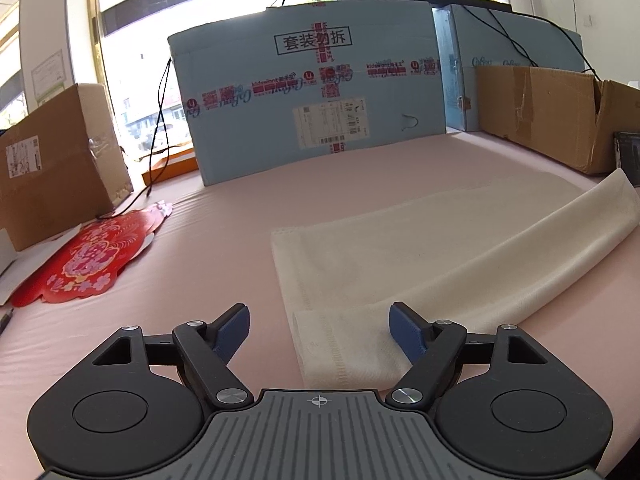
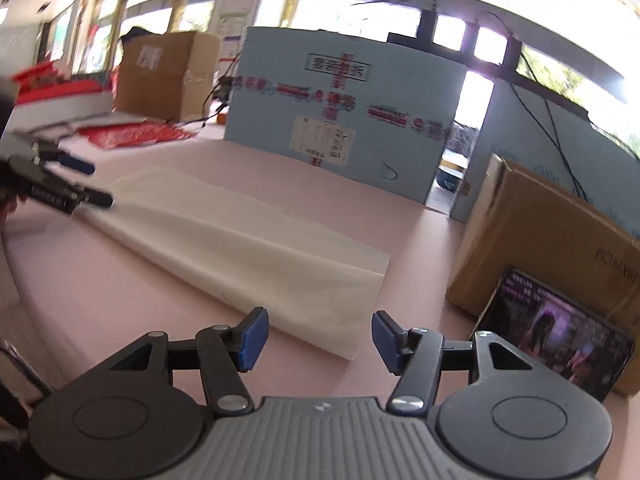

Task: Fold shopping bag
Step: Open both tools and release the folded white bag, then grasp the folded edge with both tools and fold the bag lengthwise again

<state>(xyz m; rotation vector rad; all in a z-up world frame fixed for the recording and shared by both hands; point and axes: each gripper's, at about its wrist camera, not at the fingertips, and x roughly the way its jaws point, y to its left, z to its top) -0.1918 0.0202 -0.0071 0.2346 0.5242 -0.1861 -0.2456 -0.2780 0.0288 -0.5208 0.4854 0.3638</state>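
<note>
A cream shopping bag [image 1: 420,252] lies folded lengthwise into a long strip on the pink table. Its near end with the stitched handle [image 1: 344,348] rests between the fingers of my left gripper [image 1: 320,330], which stands open, and the blue pads do not press on the cloth. In the right wrist view the bag [image 2: 240,248] runs from far left to near right. My right gripper [image 2: 318,336] is open just before the bag's near corner, with nothing gripped. The left gripper [image 2: 86,182] shows at the bag's far end there.
A large light-blue carton [image 1: 316,100] stands at the back of the pink table [image 1: 224,248]. Brown boxes sit at the left [image 1: 56,160] and right [image 1: 552,116]. A red paper decoration [image 1: 88,264] lies at left. A tablet with a lit screen [image 2: 556,332] leans on the right box.
</note>
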